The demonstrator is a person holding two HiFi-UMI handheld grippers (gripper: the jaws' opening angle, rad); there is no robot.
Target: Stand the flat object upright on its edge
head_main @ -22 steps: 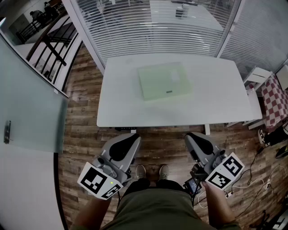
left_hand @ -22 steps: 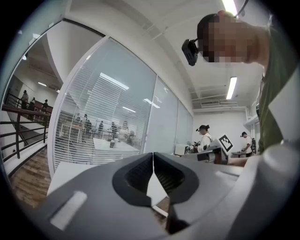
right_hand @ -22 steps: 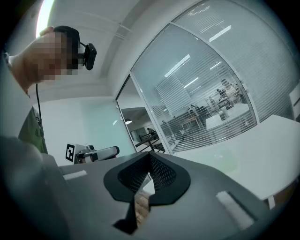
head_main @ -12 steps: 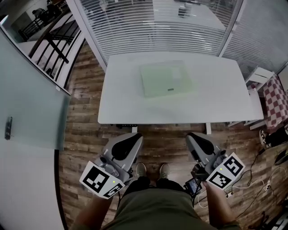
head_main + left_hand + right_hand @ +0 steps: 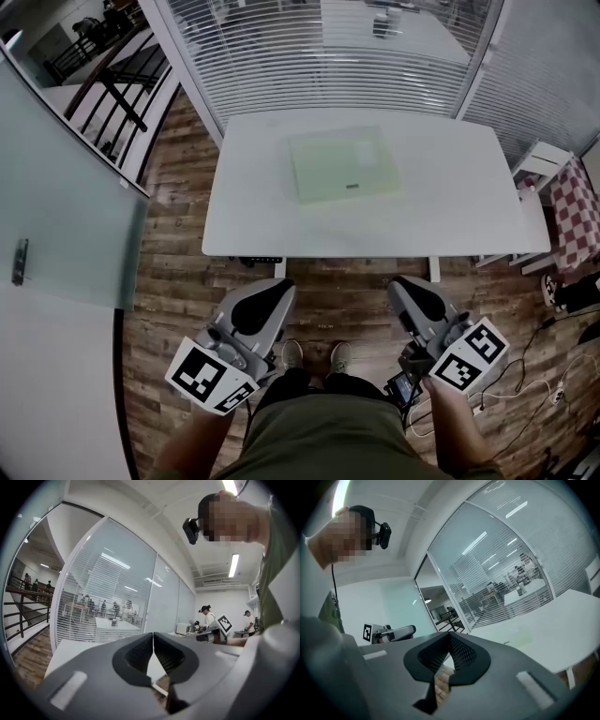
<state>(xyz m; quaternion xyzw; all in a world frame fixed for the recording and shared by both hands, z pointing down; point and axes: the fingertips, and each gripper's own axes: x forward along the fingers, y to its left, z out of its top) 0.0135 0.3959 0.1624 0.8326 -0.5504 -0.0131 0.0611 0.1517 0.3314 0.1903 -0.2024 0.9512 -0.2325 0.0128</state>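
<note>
Well ahead of the clenched, empty left hand-held gripper (image 5: 270, 292) and right hand-held gripper (image 5: 409, 289), the flat object (image 5: 342, 166) lies on the surface (image 5: 450, 211), so both likely need opening before reaching its edge.

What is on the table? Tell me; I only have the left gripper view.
Observer: A pale green board lies flat on the table, toward the far edge.
Operator: Report the right tongs.
Observer: The right tongs are shut, with nothing in them.
</note>
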